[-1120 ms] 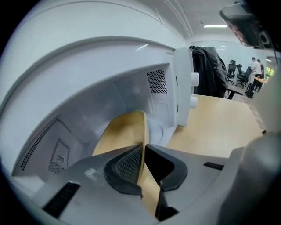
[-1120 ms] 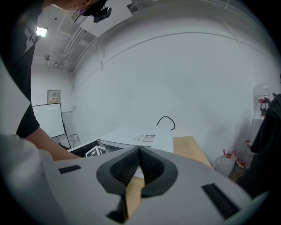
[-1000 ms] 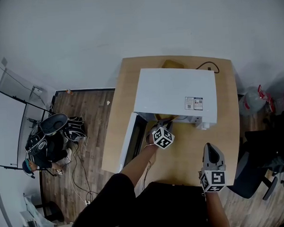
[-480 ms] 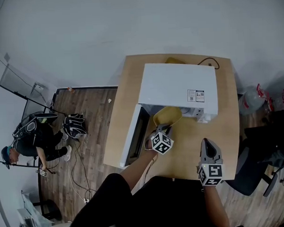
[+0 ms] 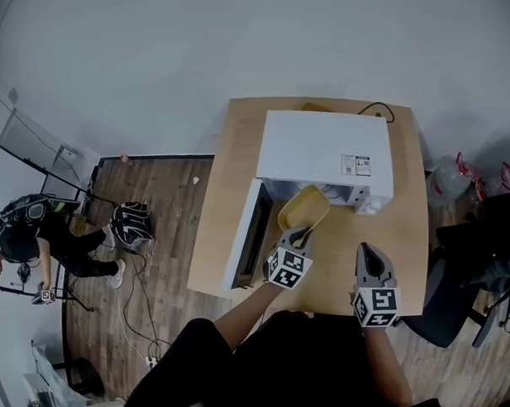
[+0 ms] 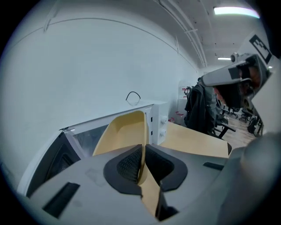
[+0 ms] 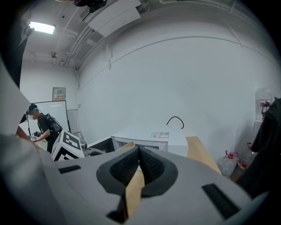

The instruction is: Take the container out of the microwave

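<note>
Yellow shallow plastic container (image 5: 302, 208) hangs just outside the open front of the white microwave (image 5: 324, 153) — the left gripper (image 5: 296, 236) has its jaws clamped on the near rim to carry it clear. Before the microwave, the right gripper (image 5: 364, 254) hovers over the wooden worktop (image 5: 342, 269), jaws together, empty.

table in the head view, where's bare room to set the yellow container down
Best patch: bare table in front of the microwave, between left gripper and right gripper. Narrow bare strips run along the microwave's right side and left of its open door. Crowded: behind the microwave, where the cable sits.
</note>
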Available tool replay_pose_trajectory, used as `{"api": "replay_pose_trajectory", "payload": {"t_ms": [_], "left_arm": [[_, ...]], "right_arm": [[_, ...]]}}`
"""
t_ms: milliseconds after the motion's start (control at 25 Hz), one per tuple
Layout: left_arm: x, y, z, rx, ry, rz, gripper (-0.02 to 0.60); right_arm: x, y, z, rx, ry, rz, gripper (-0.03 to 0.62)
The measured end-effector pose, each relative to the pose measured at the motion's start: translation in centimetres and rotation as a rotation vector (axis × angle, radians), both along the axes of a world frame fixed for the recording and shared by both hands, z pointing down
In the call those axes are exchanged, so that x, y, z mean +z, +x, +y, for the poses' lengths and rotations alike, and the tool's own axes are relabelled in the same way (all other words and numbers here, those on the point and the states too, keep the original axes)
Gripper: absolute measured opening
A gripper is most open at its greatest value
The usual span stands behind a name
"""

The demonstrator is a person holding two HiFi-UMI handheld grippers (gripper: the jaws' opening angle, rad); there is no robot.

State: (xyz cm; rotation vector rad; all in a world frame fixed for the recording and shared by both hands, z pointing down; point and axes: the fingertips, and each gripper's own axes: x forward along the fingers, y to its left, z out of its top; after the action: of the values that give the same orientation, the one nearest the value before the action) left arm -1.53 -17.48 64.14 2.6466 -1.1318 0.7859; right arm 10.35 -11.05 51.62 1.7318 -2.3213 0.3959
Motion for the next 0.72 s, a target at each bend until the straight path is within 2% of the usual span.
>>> {"api": "replay_pose_trajectory", "payload": {"t_ms": [280,400,720], "left_arm": [[-6.2,-2.2,2.1,-0.135,-0.010,0.222,0.029],[-8.6,-3.1,2.9,-0.161,0.025,0.263,0.028],[-13.0,-4.0,6.0,-0.160,0.146,0.308,0.028]], "right_arm": [[-1.1,-1.2,1.4,-0.004,0.027,0.005,0.058],[-1.5,-1.5,1.9,0.001,0.032,0.008,0.058],[-2.3,-2.7,2.8,0.001,0.044,0.055,0.058]]}}
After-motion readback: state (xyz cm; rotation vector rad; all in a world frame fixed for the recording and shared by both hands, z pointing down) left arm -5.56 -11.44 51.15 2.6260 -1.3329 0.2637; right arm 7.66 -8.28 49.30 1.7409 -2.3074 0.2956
